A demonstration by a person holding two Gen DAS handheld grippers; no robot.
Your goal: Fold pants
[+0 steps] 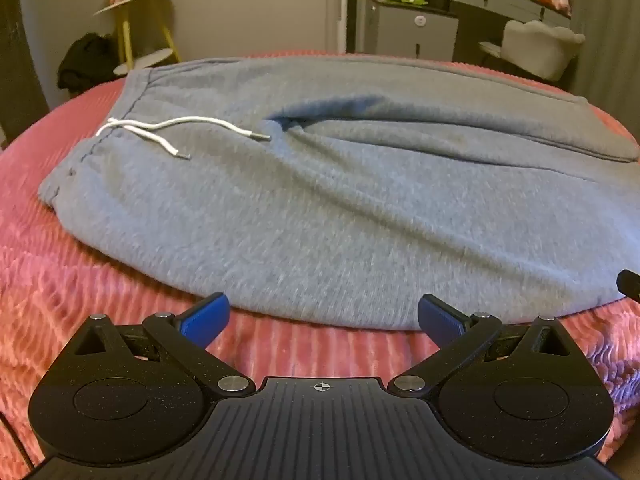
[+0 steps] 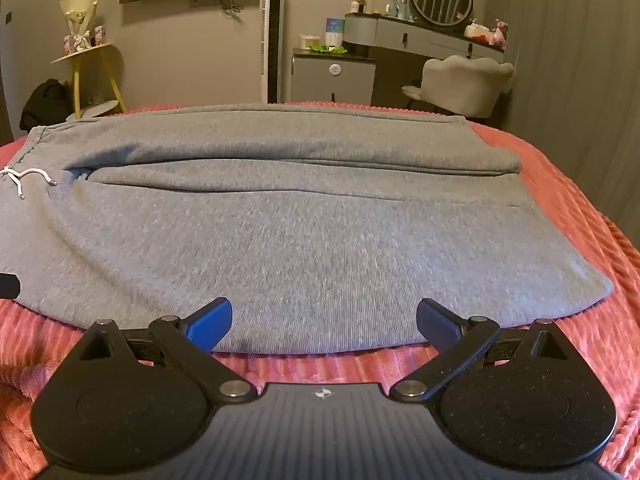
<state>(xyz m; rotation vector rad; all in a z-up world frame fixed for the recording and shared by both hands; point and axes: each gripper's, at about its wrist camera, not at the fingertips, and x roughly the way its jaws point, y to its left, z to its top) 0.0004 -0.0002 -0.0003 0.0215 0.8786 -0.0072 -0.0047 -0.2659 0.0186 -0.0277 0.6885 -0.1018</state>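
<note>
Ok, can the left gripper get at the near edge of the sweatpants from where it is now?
Probably yes. The left gripper stands wide open with nothing between its fingers, and the near edge of the grey sweatpants lies just ahead of them on the pink bedspread, with nothing in between.

grey pants [image 2: 304, 240] flat on pink blanket [image 2: 580, 208], open right claw [image 2: 324, 322] near

A big bed [image 1: 60, 280] is being covered by a bumpy pink blanket [image 2: 580, 208], and grey pants [image 2: 300, 240] are lying flat on it.
</note>
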